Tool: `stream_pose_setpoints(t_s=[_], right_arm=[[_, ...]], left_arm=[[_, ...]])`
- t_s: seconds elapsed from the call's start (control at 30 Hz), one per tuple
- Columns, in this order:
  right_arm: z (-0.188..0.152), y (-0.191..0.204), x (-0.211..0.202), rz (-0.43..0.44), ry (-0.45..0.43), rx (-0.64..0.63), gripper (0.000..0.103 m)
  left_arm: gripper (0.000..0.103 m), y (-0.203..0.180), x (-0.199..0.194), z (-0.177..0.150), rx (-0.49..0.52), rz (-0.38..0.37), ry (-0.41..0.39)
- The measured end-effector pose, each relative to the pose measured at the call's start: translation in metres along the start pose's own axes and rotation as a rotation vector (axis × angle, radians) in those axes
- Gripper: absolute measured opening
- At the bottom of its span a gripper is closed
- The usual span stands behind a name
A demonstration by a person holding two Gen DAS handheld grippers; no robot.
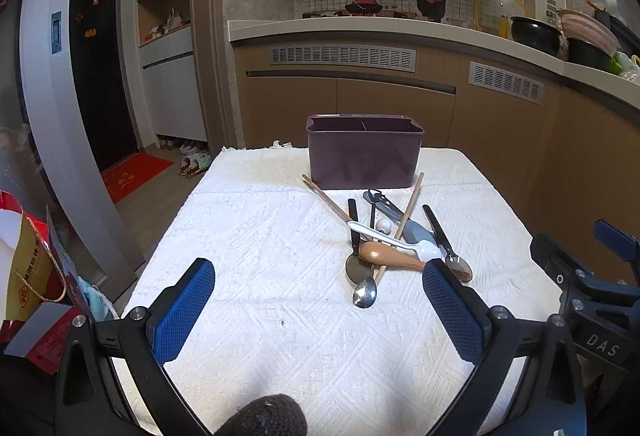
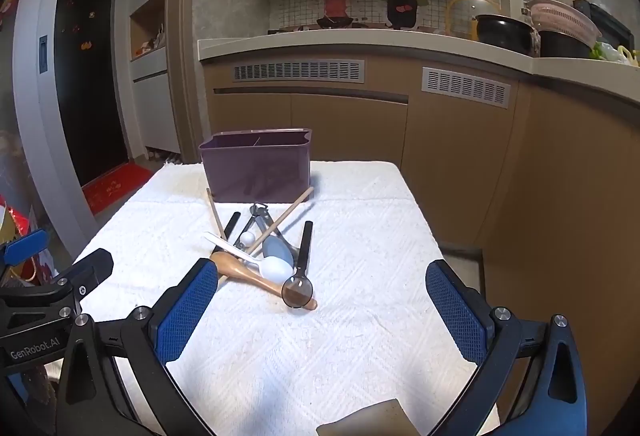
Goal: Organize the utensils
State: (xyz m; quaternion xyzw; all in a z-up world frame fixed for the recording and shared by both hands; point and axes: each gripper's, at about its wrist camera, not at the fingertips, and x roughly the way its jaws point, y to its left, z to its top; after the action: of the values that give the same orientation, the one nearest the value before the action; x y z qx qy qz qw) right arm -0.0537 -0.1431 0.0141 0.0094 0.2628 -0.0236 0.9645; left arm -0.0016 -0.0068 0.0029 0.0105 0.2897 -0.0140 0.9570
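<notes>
Grippers both tilt down over the tabletop's near edge: left gripper (image 1: pixel 318 300) and right gripper (image 2: pixel 322 302) spread wide, holding nothing. Utensils (image 1: pixel 390 240) sit piled mid-table, just before the purple caddy (image 1: pixel 364 152) at the far edge. Caddy's insides are hard to see.

Glossy metal spoon (image 1: pixel 365 293), textured white cloth (image 1: pixel 260 236)

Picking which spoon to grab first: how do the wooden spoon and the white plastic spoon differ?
The wooden spoon is brown and thicker; the white plastic spoon is slimmer and pale. The white one lies across the wooden one. The wooden bowl faces the left gripper's side, the white bowl the right's. Both lie in the pile.
</notes>
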Motion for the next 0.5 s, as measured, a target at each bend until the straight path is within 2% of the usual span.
stream_pose_setpoints(t_s=[0.5], right_arm=[[0.0006,-0.0011,0.0002,0.000,-0.001,0.001,0.103]], left_arm=[[0.103,-0.0002,0.0002,-0.0005,0.000,0.001,0.000]])
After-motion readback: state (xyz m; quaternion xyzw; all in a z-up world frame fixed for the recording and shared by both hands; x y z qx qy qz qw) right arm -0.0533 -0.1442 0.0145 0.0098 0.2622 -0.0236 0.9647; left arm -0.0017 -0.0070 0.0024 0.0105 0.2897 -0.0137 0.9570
